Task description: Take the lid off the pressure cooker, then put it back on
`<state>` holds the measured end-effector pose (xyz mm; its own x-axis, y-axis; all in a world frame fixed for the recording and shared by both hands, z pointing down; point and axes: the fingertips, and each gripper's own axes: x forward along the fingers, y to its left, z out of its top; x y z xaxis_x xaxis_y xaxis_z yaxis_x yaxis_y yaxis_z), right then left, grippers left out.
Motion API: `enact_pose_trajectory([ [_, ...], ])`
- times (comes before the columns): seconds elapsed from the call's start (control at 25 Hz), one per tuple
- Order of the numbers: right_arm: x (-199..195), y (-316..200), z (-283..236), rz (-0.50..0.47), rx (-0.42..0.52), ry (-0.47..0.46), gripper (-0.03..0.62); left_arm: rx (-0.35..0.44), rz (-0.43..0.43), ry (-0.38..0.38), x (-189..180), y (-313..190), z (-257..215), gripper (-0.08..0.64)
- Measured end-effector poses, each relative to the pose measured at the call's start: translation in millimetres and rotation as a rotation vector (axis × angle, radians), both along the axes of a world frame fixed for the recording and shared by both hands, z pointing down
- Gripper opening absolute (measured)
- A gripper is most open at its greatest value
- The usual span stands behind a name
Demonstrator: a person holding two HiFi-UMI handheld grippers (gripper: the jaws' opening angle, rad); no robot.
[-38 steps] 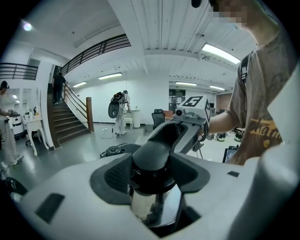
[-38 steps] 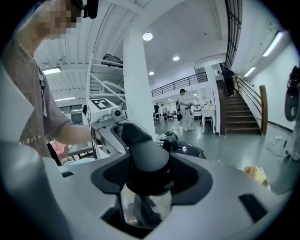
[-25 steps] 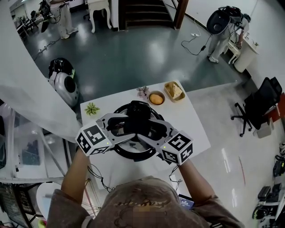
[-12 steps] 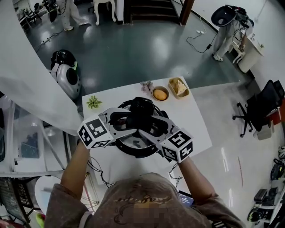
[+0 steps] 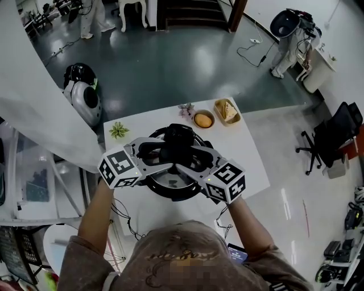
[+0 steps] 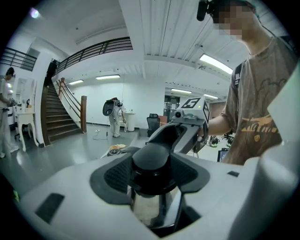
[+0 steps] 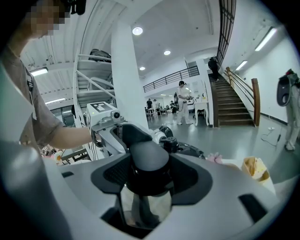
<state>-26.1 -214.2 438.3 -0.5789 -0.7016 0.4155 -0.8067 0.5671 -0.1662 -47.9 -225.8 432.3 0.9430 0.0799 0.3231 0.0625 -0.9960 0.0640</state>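
A wide hall with a dark, glossy floor point(image 5: 170, 68) is seen, with a staircase point(image 5: 193, 14) at its far end. A white rounded machine point(image 5: 85, 105) stands on the floor beyond the counter's left edge, and an office chair point(image 5: 335, 136) well off its right edge. A white counter point(image 5: 247, 162) stands in the middle of the hall. The pressure cooker point(image 5: 170, 194) is set at the middle of the counter, with its lid point(image 6: 151, 161) over it. Whether the lid rests on the pot or is raised just off it cannot be told. The lid's black knob is clamped from both sides: the pads of the left claw point(image 6: 150, 176) are pressed on it, and so are those of the right claw point(image 7: 147, 176), each set held wide by the knob. Along the far edge, toward the far right corner, a basket of bread point(image 5: 226, 111) is placed just beside a small bowl point(image 5: 203, 120) with something orange in it, and a pink flower point(image 5: 186, 109) lies beside the bowl. A small green plant point(image 5: 118, 131) is at the far left corner. Compared with a second ago, no change is seen in the hold. Both claws are found on the knob as before, and the cooker is in the same spot on the counter.
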Motion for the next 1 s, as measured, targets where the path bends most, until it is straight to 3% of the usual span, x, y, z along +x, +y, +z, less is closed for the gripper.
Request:
enact_pose_trajectory([
  [0.4,1.2,-0.3,1.0,-0.022,0.007,0.001,0.261,-0.001,-0.025,0.014,0.0,-0.2,0.3,0.259],
  [1.0,8.4,-1.6,-0.8,-0.203,0.004,-0.001,0.259,-0.002,-0.215,0.016,5.1,2.6,-1.6,0.258],
])
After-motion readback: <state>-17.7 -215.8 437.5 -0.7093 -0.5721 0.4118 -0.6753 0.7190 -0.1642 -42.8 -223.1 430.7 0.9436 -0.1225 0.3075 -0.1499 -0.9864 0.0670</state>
